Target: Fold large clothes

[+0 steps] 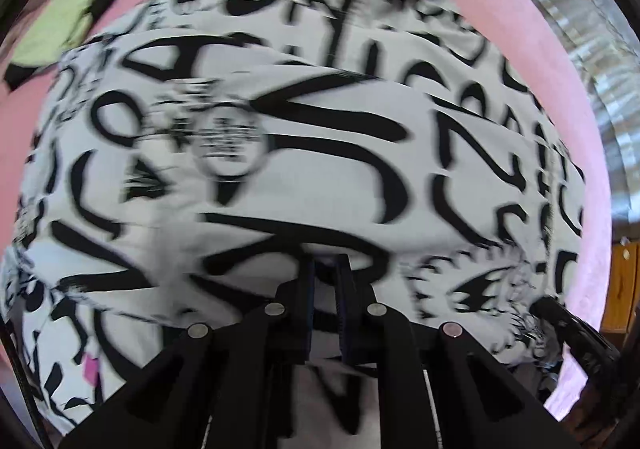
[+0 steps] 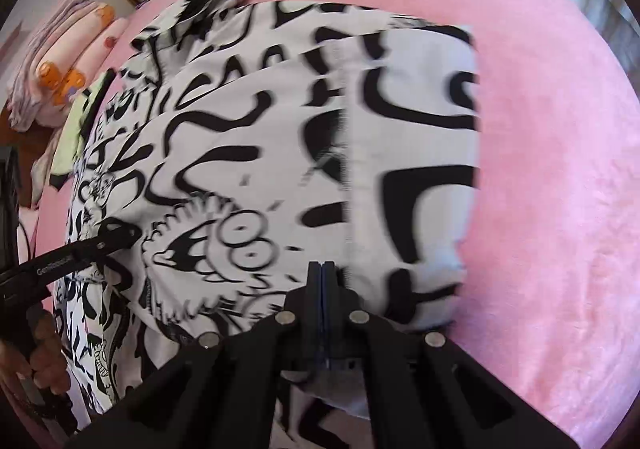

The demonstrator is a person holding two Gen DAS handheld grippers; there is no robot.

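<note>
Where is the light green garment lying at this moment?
In the left wrist view the light green garment lies at the upper left on the pink cover, just beyond the black-and-white printed garment. In the right wrist view it shows at the left edge.

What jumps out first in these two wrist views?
The white garment with bold black graffiti print fills both views, spread over a pink bed cover. The right gripper is shut on the cloth's near edge and the left gripper pinches a fold of it too. A lime-green garment lies at the far left, with folded pink bedding stacked beyond.
</note>
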